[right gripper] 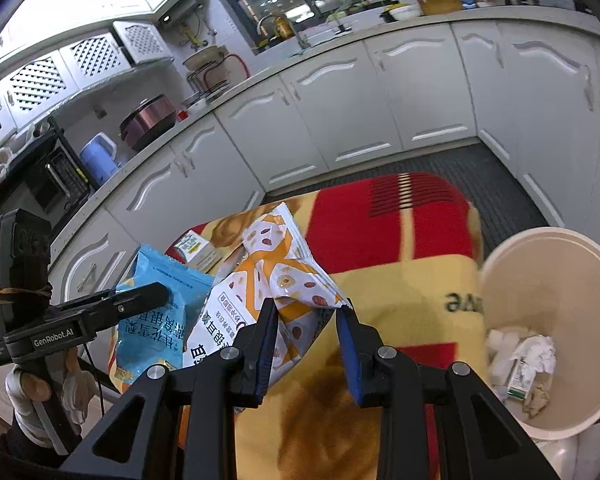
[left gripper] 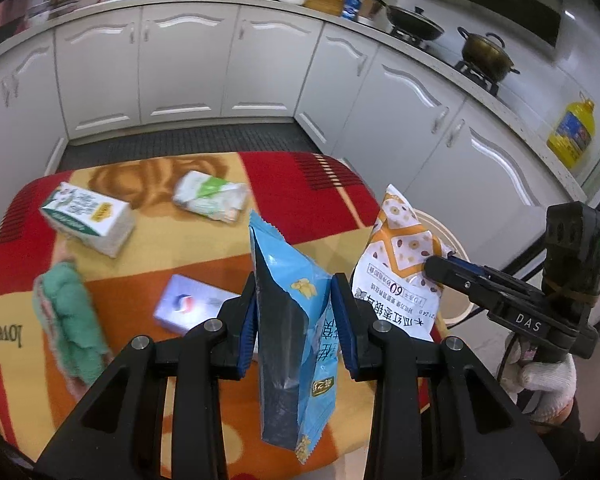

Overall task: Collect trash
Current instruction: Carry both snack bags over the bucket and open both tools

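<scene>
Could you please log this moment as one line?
left tongs: shut on blue snack bag | right tongs: holding orange-white snack bag | beige bin: holds paper trash

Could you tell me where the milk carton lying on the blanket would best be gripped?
Probably across its long flat sides near the middle, coming from above: the milk carton lies on its side on the blanket, clear of the green cloth, with its narrow width facing up.

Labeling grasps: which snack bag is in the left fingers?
The blue snack bag, pinched between the left gripper fingers. The orange-and-white snack bag sits in the right gripper.
</scene>
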Available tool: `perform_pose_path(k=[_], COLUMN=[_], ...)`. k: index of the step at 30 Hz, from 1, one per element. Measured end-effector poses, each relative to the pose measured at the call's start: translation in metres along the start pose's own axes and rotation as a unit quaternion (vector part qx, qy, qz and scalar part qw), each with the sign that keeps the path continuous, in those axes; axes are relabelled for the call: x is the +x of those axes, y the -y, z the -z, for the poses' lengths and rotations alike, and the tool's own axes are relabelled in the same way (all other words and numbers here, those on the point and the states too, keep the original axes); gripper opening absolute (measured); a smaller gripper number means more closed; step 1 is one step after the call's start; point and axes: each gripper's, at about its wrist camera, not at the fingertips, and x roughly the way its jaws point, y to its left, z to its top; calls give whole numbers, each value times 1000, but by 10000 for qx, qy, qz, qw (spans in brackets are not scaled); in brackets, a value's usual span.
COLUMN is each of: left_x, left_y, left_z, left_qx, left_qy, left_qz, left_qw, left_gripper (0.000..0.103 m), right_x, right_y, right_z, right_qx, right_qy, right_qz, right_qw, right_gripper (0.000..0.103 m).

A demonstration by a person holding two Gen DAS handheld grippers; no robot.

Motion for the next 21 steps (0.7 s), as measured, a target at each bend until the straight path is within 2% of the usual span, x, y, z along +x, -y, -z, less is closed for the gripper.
perform_pose_path(k=[21], left_x=[70], left_y=[103], left_z=[-22], left_qx=[461], left_qy=[-259], left_qz=[677], left_qw=[9963], left_gripper=[31], right_x=[-81], right_y=[113], right_z=[21], right_qx=[909], right_qy=[474], right_qz=[926], right_qw=[9904], right_gripper=[29])
